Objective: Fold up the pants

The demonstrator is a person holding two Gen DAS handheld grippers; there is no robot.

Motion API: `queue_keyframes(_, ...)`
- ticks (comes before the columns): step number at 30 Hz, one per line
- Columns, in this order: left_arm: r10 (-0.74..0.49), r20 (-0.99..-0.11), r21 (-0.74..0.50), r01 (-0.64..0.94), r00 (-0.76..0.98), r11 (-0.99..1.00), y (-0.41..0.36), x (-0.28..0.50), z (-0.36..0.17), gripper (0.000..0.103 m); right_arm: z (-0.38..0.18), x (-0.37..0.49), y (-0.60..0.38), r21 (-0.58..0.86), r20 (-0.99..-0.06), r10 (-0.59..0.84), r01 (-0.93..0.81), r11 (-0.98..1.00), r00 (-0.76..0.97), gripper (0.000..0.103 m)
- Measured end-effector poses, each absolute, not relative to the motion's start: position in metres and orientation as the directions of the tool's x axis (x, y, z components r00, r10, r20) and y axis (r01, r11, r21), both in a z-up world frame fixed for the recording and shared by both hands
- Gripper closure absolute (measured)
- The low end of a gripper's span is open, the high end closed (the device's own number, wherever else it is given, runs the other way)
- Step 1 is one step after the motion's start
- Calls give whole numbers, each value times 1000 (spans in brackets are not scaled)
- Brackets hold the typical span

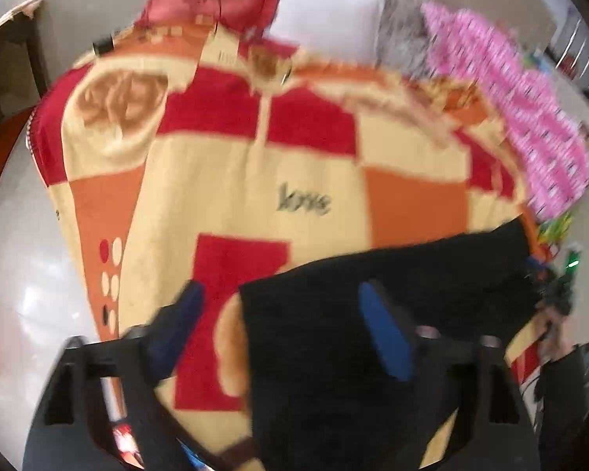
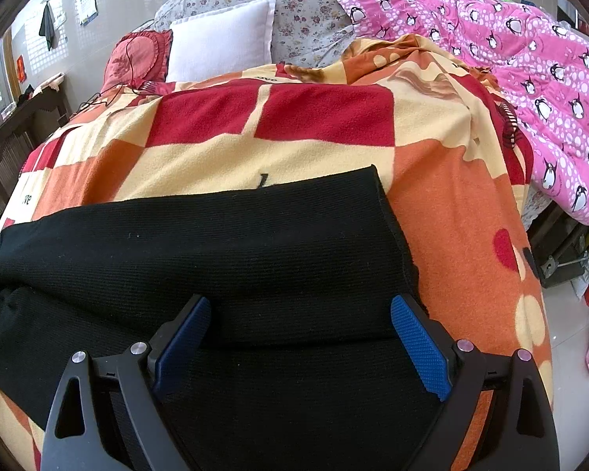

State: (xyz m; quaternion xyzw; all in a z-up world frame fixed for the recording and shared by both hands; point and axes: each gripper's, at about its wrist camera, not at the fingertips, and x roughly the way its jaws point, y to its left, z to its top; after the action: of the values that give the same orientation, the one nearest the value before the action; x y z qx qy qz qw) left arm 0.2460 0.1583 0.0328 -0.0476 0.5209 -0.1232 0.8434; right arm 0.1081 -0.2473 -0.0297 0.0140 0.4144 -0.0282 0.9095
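While black ribbed-knit pants [image 2: 224, 259] lie flat on a bed under a red, orange and cream patchwork fleece blanket [image 2: 318, 145], both grippers hover above them, fingers spread wide and holding nothing

Detail: the right gripper [image 2: 300, 337] straddles a crosswise crease near the pants' right end; the left gripper [image 1: 282, 322], blurred, sits over their left edge. A fold appears partly made; next, each likely needs to close on an edge and carry it across

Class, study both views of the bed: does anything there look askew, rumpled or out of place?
The pink penguin-print quilt lies bunched in a heap along the bed's right side, and the patchwork blanket is rucked up beside it. The black pants lie flat.
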Motion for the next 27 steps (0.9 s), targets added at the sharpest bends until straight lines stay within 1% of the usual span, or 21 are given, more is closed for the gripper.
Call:
queue_keyframes(1, -274, -877, -227, 162, 395, 960, 159, 251, 22, 47, -30, 108, -247, 2, -755, -40, 63, 998, 655, 9)
queue_keyframes(2, -281, -882, -236, 162, 377, 958, 160, 251, 13, 47, -30, 108, -248, 3, -755, -39, 63, 998, 655, 9)
queue_keyframes(5, -290, -895, -239, 185, 339, 953, 156, 254, -3, 47, -30, 108, -248, 4, -755, -38, 62, 998, 655, 9)
queue_keyframes(10, -259, -907, -192, 222, 332, 956, 155, 263, -11, 46, -30, 108, -247, 9, -754, -34, 63, 998, 655, 9)
queue_keyframes(16, -319, -897, -200, 362, 306, 910, 151, 273, -26, 46, -30, 108, -247, 10, -754, -34, 63, 998, 656, 9)
queue_keyframes(21, -399, -862, -269, 385, 313, 883, 161, 277, -29, 45, -30, 108, -248, 11, -754, -33, 63, 998, 656, 9)
queue_keyframes(24, -418, -854, -284, 395, 309, 874, 163, 274, -28, 46, -30, 108, -248, 10, -754, -34, 63, 998, 656, 9)
queue_keyframes(26, -417, -855, -276, 410, 309, 869, 160, 270, -26, 60, -30, 108, -248, 10, -754, -34, 63, 998, 656, 9)
queue_keyframes(27, -407, -857, -264, 408, 317, 874, 160, 267, -25, 70, -30, 108, -248, 10, -754, -33, 63, 998, 656, 9)
